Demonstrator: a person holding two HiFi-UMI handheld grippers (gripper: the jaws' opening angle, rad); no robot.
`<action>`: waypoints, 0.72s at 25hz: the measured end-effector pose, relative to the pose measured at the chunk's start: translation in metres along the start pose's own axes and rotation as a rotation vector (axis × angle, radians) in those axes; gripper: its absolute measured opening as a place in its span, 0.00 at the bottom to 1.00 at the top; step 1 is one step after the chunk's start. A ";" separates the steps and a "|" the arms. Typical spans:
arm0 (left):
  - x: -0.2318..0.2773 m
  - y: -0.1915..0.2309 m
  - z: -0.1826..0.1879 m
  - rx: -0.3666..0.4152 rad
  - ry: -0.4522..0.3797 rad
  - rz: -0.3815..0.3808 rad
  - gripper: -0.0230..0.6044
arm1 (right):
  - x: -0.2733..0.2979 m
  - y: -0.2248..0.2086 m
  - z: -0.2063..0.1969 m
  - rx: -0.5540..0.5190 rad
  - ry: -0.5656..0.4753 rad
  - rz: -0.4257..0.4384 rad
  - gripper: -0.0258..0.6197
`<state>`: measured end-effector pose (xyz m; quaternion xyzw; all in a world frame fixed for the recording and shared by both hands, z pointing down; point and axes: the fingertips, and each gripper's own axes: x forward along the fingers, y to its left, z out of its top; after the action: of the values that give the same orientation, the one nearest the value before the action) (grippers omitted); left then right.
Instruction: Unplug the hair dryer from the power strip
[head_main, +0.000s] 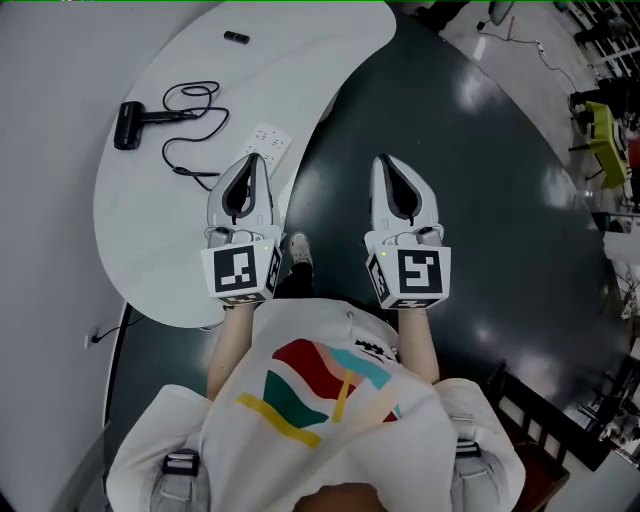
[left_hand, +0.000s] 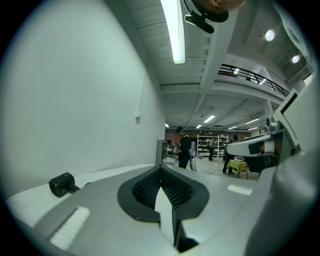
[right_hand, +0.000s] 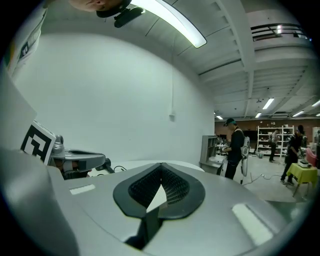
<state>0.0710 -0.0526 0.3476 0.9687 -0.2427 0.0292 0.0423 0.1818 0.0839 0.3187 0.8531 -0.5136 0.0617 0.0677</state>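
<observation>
A black hair dryer (head_main: 127, 124) lies on the white curved table (head_main: 150, 250) at the far left, and its black cord (head_main: 190, 125) loops toward a white power strip (head_main: 266, 141). My left gripper (head_main: 252, 160) hovers just short of the strip, jaws shut with nothing between them. My right gripper (head_main: 386, 160) is beside it over the dark floor, also shut and empty. In the left gripper view the hair dryer (left_hand: 61, 184) shows low on the left, past the shut left gripper (left_hand: 161, 170). The right gripper (right_hand: 161, 167) points level past the table's end.
A small black item (head_main: 236, 37) lies at the table's far side. A yellow-green chair (head_main: 603, 130) stands at the right edge of the room. A person in dark clothes (left_hand: 185, 150) stands far off by shelves. A white wall runs behind the table.
</observation>
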 end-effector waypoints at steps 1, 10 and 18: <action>0.004 0.007 0.000 -0.003 -0.001 0.021 0.03 | 0.014 0.004 0.001 -0.002 0.000 0.027 0.06; 0.012 0.060 0.029 0.025 -0.074 0.202 0.03 | 0.092 0.055 0.006 -0.012 0.004 0.271 0.06; -0.009 0.086 0.053 0.034 -0.117 0.442 0.03 | 0.128 0.092 0.037 -0.079 -0.056 0.530 0.06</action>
<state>0.0245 -0.1293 0.3003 0.8928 -0.4503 -0.0144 0.0045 0.1608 -0.0764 0.3096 0.6871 -0.7226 0.0336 0.0682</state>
